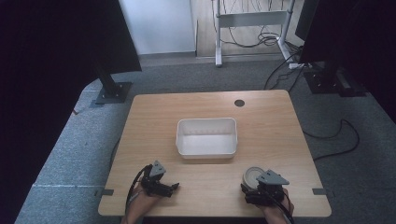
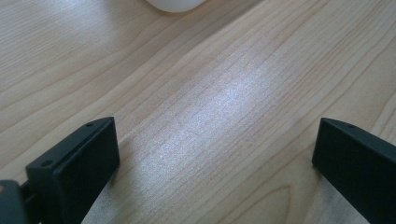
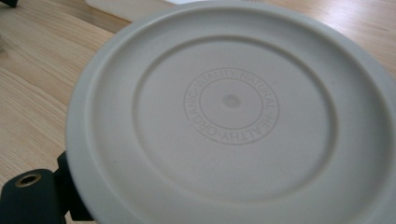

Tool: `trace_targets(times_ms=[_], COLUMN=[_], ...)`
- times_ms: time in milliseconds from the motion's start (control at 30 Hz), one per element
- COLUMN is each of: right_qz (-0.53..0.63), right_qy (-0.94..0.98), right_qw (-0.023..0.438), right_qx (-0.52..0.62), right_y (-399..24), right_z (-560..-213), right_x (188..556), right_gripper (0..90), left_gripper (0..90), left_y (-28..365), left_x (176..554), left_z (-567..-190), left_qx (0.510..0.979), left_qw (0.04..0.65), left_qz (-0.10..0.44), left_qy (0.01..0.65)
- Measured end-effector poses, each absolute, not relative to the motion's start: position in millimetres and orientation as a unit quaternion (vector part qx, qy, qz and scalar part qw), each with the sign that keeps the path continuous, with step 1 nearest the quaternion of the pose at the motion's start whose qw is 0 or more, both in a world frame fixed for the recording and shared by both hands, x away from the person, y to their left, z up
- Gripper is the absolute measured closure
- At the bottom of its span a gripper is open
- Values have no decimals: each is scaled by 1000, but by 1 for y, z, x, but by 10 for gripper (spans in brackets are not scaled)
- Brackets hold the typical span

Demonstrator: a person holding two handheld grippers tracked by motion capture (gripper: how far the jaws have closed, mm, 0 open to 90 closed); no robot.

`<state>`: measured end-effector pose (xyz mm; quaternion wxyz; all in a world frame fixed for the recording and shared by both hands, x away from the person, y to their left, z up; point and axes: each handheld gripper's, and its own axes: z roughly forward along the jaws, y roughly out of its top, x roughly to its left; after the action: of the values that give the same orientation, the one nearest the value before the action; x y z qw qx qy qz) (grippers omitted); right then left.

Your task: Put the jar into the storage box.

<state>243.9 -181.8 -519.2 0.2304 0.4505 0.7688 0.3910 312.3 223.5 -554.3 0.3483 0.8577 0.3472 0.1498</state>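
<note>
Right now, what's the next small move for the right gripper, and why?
Probably lift the round grey plastic lid and carry it forward toward the white rectangular plastic bin. The right gripper seems to hold the lid near the wooden table front edge; the bin looks empty, and the left gripper is open, holding nothing.

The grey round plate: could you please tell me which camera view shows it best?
The right gripper view: the grey round plate shows close up, its rings and embossed lettering readable. In the high view it is a small disc partly under the right hand-held gripper.
</note>
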Motion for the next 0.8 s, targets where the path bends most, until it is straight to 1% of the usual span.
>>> trace_targets(times_ms=[800], right_qz=[406], right_qy=[783], right_qw=[218], right_qx=[418], right_y=[-140], right_z=[-516], right_x=[264], right_gripper=[92], left_gripper=[3], left_y=[223], left_x=[312], left_z=[-554], left_qx=[858], left_qw=[348], left_qz=[150], left_qy=[347])
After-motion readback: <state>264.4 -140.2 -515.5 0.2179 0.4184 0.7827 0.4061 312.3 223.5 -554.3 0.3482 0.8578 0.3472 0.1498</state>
